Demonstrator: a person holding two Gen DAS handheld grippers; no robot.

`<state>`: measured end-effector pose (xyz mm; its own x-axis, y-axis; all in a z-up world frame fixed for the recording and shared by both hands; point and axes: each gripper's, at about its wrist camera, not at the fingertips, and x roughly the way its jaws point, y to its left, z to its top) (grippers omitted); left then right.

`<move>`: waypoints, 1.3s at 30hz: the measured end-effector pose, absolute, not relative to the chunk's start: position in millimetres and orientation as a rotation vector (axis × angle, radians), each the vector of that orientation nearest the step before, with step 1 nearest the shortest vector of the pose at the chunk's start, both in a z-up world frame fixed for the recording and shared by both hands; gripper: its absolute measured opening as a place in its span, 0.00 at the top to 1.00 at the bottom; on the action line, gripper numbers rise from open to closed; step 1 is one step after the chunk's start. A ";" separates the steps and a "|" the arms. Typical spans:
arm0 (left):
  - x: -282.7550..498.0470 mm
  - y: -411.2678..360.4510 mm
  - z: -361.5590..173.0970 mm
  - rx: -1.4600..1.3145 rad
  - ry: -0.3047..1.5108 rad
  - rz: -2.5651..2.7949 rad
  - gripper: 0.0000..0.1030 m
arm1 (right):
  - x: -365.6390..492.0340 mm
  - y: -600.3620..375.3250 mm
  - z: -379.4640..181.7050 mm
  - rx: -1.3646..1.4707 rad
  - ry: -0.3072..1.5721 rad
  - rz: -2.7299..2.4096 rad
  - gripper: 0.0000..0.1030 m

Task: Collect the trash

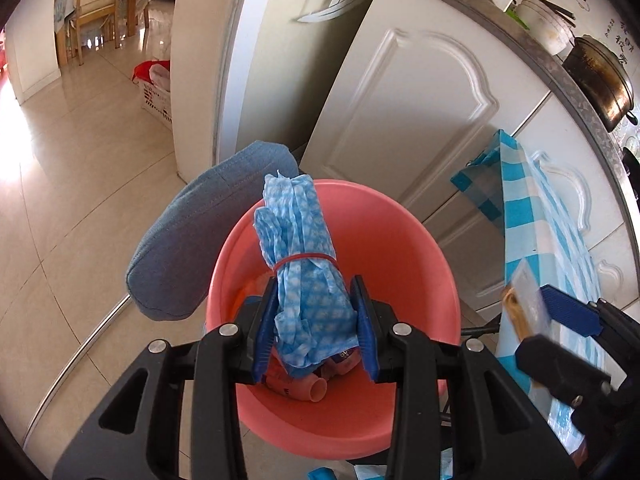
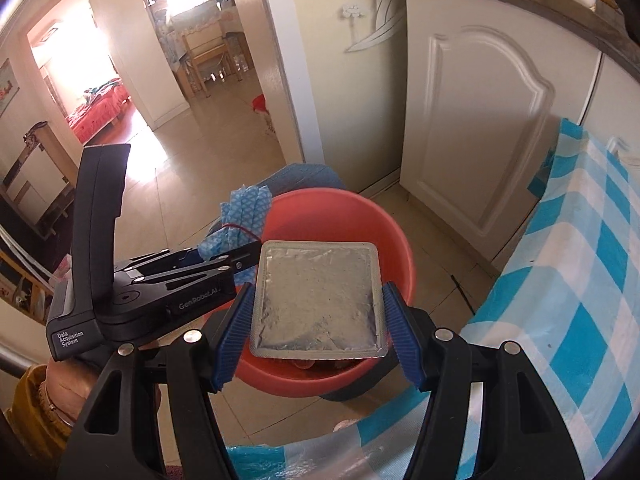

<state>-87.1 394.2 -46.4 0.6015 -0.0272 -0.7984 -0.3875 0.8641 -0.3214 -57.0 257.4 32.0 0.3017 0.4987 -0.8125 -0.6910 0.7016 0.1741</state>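
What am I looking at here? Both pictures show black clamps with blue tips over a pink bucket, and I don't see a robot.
There is no robot: a person holds a hand-held clamp tool in each hand, and each tool carries a wide-angle camera that looks along its two fingers.

The left tool's picture shows the left gripper squeezing a blue-and-white cloth bundle tied with a red rubber band. The right tool's picture shows the right gripper gripping a flat silver foil packet. Both hang above the round pink plastic bucket on the tiled floor, which already holds some trash. A table with a blue checked cloth stands beside it.
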 end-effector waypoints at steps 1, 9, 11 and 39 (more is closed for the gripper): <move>-84.7 394.1 -49.9 -0.509 0.920 0.205 0.62 | -55.5 258.8 29.9 -0.217 0.988 0.791 0.36; -83.3 390.5 -57.6 -0.485 0.911 0.211 0.19 | -51.9 222.6 42.5 -0.032 0.934 0.760 0.15; -84.9 389.8 -55.9 -0.482 0.904 0.208 0.17 | -49.7 203.2 46.0 0.055 0.925 0.748 0.12; -111.3 263.1 41.8 -0.280 0.730 -0.062 0.06 | -99.3 -9.8 89.7 0.191 0.611 0.231 0.05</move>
